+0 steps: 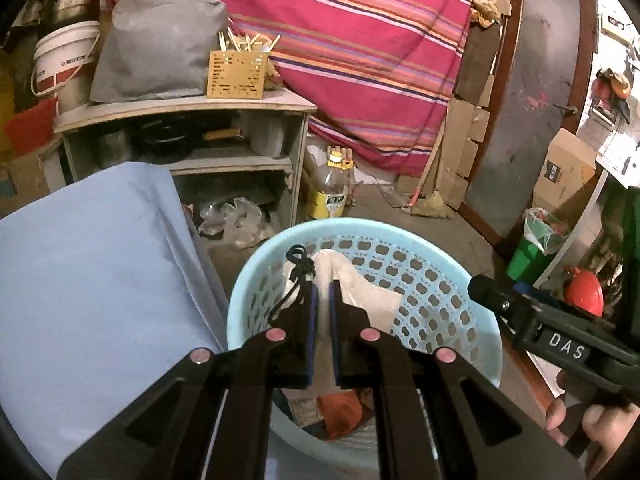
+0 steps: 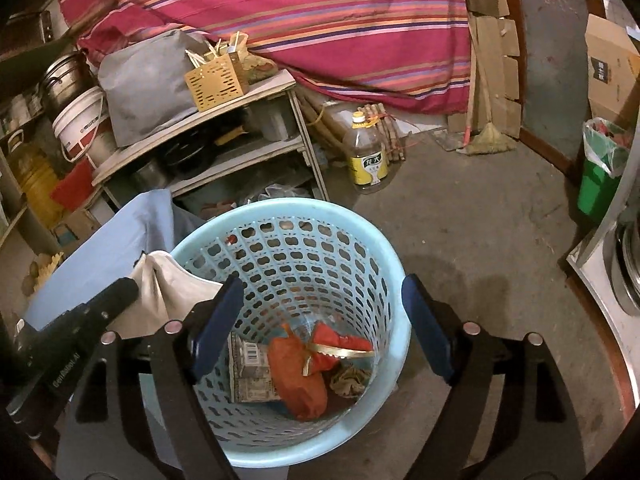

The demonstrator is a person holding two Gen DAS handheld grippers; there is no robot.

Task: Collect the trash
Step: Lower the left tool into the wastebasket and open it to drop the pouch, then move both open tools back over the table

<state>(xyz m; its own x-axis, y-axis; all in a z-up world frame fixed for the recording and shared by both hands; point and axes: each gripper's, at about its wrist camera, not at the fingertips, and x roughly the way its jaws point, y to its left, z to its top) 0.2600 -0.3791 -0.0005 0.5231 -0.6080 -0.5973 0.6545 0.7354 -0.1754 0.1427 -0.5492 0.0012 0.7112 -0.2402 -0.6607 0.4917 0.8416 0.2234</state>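
Left wrist view: left gripper (image 1: 323,292) sits over the near rim of the light blue perforated basket (image 1: 448,248). Jaws nearly together, clamped on a fold of off-white cloth (image 1: 380,300) that hangs above the basket's inside. A black drawstring (image 1: 298,264) lies over the cloth beside the left finger. Orange wrapper (image 1: 340,412) visible low in the basket. Blue sheet (image 1: 92,280) covers the surface to the left. Right gripper's body (image 1: 560,340) enters from the right edge, well apart from the cloth.

Right wrist view: right gripper (image 2: 322,318) hovers over the basket (image 2: 280,208), jaws spread wide, nothing between them. Basket floor holds an orange wrapper (image 2: 300,380), a printed carton (image 2: 250,376), a gold strip (image 2: 340,352) and a brownish wad (image 2: 350,380). The cloth (image 2: 168,292) hangs at the basket's left rim, held by the left gripper (image 2: 124,290). Oil bottle (image 2: 368,156) stands on the floor beyond; green bin (image 2: 600,184) at right.
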